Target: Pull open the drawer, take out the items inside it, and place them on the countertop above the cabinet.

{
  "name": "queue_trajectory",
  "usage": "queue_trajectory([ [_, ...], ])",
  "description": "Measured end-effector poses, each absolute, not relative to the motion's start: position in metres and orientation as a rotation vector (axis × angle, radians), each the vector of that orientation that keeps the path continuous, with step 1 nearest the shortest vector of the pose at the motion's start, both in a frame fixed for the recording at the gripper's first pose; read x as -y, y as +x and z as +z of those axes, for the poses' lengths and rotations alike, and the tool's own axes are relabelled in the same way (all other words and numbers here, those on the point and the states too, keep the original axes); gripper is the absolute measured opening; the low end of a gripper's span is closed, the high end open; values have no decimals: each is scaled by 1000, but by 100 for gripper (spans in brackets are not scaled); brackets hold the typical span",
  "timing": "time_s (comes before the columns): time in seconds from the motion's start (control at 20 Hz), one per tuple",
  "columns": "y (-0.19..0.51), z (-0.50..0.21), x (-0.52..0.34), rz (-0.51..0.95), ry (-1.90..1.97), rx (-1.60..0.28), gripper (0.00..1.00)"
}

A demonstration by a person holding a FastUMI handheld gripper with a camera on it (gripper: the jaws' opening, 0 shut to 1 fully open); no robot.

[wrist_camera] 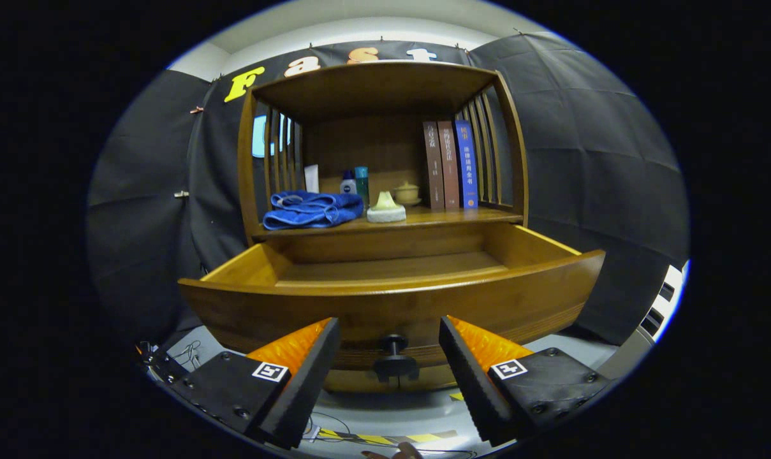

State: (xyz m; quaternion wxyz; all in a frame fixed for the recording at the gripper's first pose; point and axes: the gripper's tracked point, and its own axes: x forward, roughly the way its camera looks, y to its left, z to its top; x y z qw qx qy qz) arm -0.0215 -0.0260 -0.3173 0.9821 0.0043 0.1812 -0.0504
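A wooden cabinet (385, 159) fills the centre of the frame, with an open shelf space under its top board and slatted sides. Below it, the drawer (391, 287) stands pulled out toward the camera across the middle of the frame; the part of its floor that shows is bare wood. On the countertop (462, 217), above the drawer, a folded blue towel (312, 210) lies at centre-left. Three upright books (450, 164) stand at centre-right. Just right of the towel sits a pale soap on a white dish (386, 209), and behind it a small lidded jar (407, 192). Two small bottles (355, 182) stand further back, near the towel. At lower centre, the gripper (390, 366) is spread wide, holding nothing; the drawer's dark knob (395, 358) sits between its fingers, touching neither.
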Motion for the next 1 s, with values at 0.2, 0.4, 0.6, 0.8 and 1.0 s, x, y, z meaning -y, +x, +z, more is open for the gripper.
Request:
queue_trajectory([
  [0.2,-10,-320,24,-95,-3,-374,100],
  [0.4,-5,-318,24,-98,-11,-367,99],
  [0.6,22,-320,25,-100,-9,-377,100],
  [0.8,65,-315,26,-99,9,-342,100],
  [1.0,106,-320,31,-92,11,-333,99],
])
